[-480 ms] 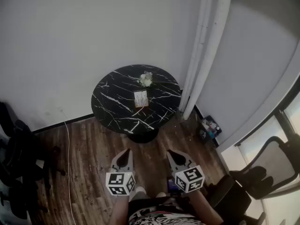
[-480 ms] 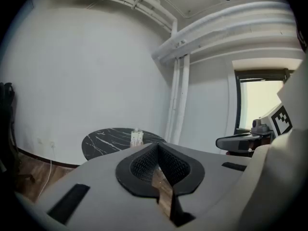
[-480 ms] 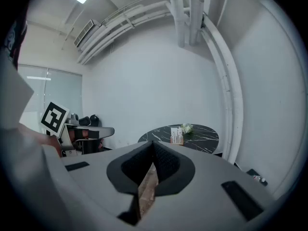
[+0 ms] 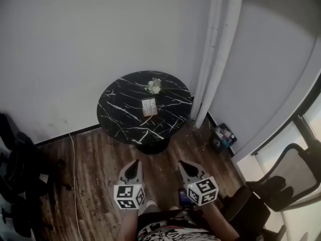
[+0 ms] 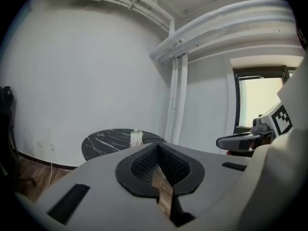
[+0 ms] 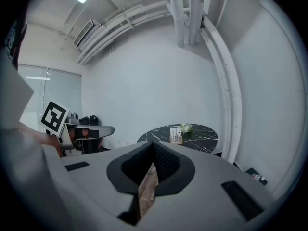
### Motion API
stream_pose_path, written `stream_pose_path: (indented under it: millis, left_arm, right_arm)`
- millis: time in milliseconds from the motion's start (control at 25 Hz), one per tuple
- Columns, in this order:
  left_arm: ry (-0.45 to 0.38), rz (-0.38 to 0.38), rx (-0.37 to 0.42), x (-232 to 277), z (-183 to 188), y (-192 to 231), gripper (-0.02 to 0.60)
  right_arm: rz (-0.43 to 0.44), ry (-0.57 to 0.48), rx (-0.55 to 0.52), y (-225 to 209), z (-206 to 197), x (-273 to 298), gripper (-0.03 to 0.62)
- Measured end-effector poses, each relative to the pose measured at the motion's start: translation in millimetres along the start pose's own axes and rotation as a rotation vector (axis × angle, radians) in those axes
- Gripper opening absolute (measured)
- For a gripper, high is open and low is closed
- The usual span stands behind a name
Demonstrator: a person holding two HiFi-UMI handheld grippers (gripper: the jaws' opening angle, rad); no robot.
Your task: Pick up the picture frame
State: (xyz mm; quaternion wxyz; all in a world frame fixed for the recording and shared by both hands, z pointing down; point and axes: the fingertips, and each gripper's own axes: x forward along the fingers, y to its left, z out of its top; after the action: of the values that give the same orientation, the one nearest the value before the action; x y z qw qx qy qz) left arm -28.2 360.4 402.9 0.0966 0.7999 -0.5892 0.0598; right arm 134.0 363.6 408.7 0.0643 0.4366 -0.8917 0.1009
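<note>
A small picture frame point(image 4: 149, 107) stands upright near the middle of a round black marble table point(image 4: 120, 115); it also shows far off as the frame point(image 5: 136, 138) and the frame point(image 6: 176, 135). My left gripper point(image 4: 133, 167) and right gripper point(image 4: 185, 166) hover side by side over the wooden floor, well short of the table. Both are shut with nothing between their jaws. In the left gripper view the shut left gripper point(image 5: 158, 150) points toward the table, as does the right gripper point(image 6: 150, 147) in its own view.
A small white flower bunch point(image 4: 154, 86) sits on the table behind the frame. White pipes point(image 4: 213, 54) run down the wall right of the table. Dark chairs point(image 4: 15, 169) stand at left, another chair point(image 4: 286, 179) at right, a box of items point(image 4: 223, 135) by the wall.
The head view has shifted slightly, so the table sits a touch lower and further left in the picture. Both grippers keep their places and stay shut.
</note>
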Motion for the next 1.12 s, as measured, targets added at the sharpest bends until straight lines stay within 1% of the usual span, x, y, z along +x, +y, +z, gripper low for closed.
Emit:
stream_pose_path:
  millis: [120, 240, 320, 400, 520, 720, 920, 1120]
  left_arm:
    - [-0.004, 0.002, -0.007, -6.3, 1.0, -3.5, 0.014]
    - [-0.002, 0.005, -0.017, -11.1, -3.1, -5.0, 0.014]
    - [0.008, 0.004, -0.029, -14.1, -8.0, -4.5, 0.014]
    - [0.002, -0.009, -0.055, -16.4, -8.4, -5.4, 0.014]
    - [-0.021, -0.017, -0.094, -16.4, -4.4, -2.6, 0.014]
    - [-0.019, -0.001, -0.106, -5.2, -3.6, 6.4, 0.014]
    - [-0.008, -0.005, -0.110, 22.1, -5.2, 11.7, 0.014]
    - [-0.002, -0.002, -0.122, 68.2, -1.2, 26.4, 0.014]
  right_arm:
    - [0.013, -0.057, 0.062, -1.0, 7.0, -8.5, 0.017]
    - [0.026, -0.114, 0.090, -0.7, 15.6, -16.0, 0.018]
    - [0.038, -0.134, 0.111, 0.1, 18.5, -18.2, 0.018]
    - [0.041, -0.126, 0.111, -0.6, 16.8, -17.1, 0.017]
    - [0.024, -0.075, 0.057, -1.8, 8.1, -10.3, 0.018]
    - [0.033, -0.042, 0.043, -5.2, 1.8, 1.6, 0.017]
    - [0.026, -0.021, 0.035, -23.3, 2.0, 20.5, 0.018]
    - [0.042, -0.002, 0.034, -46.5, 1.7, 54.5, 0.017]
